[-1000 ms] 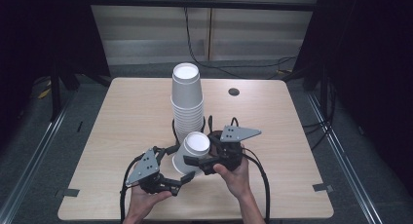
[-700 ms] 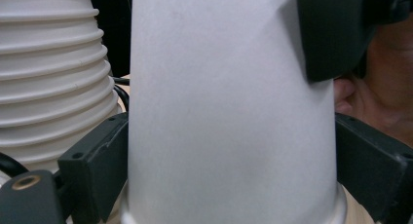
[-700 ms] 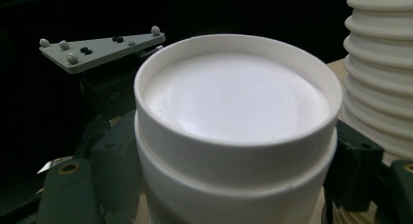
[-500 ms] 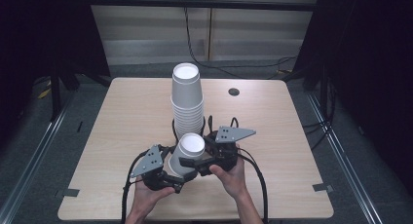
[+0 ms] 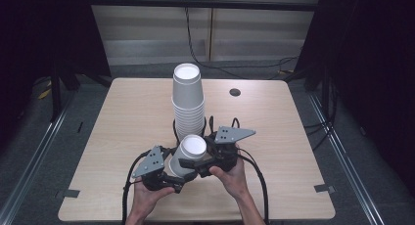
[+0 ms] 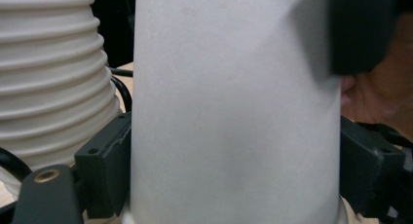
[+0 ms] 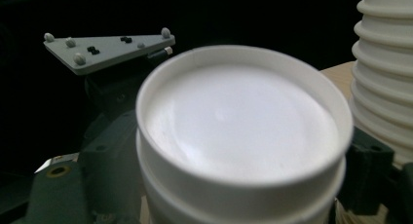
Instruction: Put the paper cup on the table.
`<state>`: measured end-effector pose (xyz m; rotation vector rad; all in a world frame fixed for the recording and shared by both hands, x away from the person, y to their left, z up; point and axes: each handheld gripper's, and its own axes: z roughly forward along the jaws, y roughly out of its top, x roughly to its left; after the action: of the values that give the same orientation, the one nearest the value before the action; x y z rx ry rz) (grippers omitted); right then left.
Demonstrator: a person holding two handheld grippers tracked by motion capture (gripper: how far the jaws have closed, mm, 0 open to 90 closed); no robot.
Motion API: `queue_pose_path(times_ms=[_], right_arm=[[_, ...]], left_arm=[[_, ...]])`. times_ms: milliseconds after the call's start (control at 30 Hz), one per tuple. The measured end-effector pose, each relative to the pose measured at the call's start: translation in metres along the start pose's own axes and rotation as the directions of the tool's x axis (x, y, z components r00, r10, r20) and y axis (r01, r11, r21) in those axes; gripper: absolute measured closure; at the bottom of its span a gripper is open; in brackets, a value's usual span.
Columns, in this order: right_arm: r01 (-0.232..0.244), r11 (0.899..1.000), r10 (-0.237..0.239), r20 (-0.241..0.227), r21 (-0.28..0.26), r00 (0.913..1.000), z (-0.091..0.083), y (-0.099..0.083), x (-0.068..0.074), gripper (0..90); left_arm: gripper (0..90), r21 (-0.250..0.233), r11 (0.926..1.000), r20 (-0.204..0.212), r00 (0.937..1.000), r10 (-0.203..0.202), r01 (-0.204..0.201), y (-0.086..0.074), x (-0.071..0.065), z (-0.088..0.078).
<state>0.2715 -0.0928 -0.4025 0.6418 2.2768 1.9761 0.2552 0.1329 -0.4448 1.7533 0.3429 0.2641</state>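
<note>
On the desk (image 5: 122, 117) stands a tall cup stack (image 5: 188, 102). Just before it, I hold nested paper cups (image 5: 188, 154): my left hand-held gripper (image 5: 169, 173) clamps the wall, my right hand-held gripper (image 5: 205, 162) the upper one. I judge them light and easily crushed, so I grip gently near the rim.

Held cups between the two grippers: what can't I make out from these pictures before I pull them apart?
- How many held cups are nested: right gripper view shows two rims; lower ones are cut off by the bottom edge.
- Their base: left gripper view, the cup wall runs past the frame.
- Right gripper grip: high view, too small; its own view is blocked by the cups.
- Tall stack foot: high view, hidden behind the grippers.
</note>
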Motion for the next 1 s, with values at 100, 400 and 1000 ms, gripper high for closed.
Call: queue_pose_path(times_ms=[100,400,1000], right_arm=[[-0.009,1.000,0.009,0.001,-0.008,1.0000,0.000,0.000,0.000,13.2],[-0.014,1.000,0.014,0.024,-0.024,0.9996,-0.007,-0.002,-0.003,13.0],[-0.010,1.000,0.010,0.026,-0.016,0.9996,-0.022,-0.007,-0.005,12.7]], left_arm=[[15.1,0.007,0.9999,0.009,0.9999,-0.009,0.009,-0.001,0.000,0.000],[15.1,0.032,0.9987,0.005,0.9992,-0.040,0.040,-0.006,0.004,-0.003],[15.2,0.162,0.9868,-0.023,0.9997,0.010,-0.006,-0.009,0.012,-0.015]])
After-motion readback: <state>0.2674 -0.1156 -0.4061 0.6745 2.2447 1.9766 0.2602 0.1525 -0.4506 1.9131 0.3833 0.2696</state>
